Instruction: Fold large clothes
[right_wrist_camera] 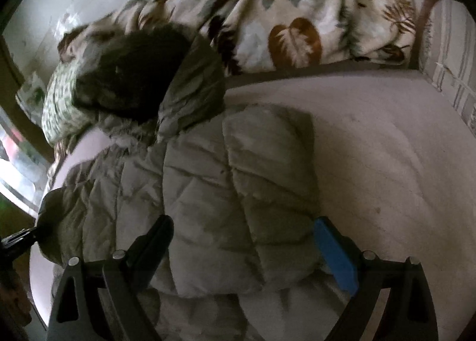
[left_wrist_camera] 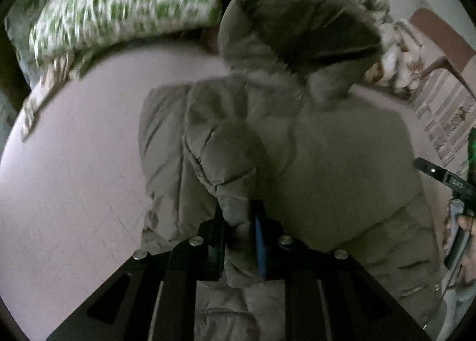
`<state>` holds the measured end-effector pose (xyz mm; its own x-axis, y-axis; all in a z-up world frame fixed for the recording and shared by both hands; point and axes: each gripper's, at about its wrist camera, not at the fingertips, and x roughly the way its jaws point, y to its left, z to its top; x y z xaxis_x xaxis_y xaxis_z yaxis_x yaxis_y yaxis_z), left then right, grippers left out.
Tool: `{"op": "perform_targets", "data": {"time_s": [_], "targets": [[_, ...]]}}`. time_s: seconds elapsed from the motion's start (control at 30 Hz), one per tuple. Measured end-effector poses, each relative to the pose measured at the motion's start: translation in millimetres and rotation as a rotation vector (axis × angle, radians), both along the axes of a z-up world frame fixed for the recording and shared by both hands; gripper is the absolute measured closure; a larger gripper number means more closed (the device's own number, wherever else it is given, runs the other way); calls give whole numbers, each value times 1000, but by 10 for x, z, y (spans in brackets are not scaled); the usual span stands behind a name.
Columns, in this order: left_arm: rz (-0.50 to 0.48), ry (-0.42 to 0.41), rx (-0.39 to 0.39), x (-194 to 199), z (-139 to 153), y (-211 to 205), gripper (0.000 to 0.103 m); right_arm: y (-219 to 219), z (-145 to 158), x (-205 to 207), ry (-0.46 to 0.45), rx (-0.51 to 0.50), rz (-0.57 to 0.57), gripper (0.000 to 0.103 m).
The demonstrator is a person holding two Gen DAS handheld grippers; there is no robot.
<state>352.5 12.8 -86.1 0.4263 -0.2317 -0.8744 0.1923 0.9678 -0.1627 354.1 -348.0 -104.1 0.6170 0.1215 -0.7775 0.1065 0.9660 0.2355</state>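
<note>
The left gripper (left_wrist_camera: 238,222) pinches a sleeve of the quilted hooded jacket (left_wrist_camera: 327,156) lying on the bed (left_wrist_camera: 74,162), probably to fold it inward, while the right gripper (right_wrist_camera: 244,240) stands wide over it.

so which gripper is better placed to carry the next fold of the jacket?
Left. The left gripper is already shut on a sleeve of the jacket, so it can probably carry it across. The right gripper is open, straddling quilted fabric, gripping nothing.
</note>
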Motion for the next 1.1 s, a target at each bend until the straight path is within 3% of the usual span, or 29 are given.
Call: {"op": "perform_targets", "data": {"time_s": [0.2, 0.37, 0.47, 0.53, 0.6, 0.73, 0.9, 1.1], "targets": [[8, -12, 38, 8, -334, -62, 79, 284, -456, 87, 118, -102, 45, 6], [-2, -28, 33, -5, -339, -39, 78, 226, -618, 103, 131, -70, 24, 1], [-15, -57, 51, -89, -246, -25, 72, 220, -527, 96, 136, -76, 36, 0], [-25, -50, 56, -139, -146, -24, 55, 177, -438, 78, 131, -57, 41, 0], [-39, -52, 46, -158, -46, -50, 32, 133, -339, 38, 106, -34, 46, 0], [-62, -130, 93, -164, 273, -138, 28, 118, -62, 13, 40, -14, 82, 0], [-46, -132, 43, 44, 485, -123, 28, 212, 264, 116, -12, -27, 137, 0], [-27, -182, 85, 431, 653, -80, 28, 297, 575, 392, -39, -76, 178, 0]]}}
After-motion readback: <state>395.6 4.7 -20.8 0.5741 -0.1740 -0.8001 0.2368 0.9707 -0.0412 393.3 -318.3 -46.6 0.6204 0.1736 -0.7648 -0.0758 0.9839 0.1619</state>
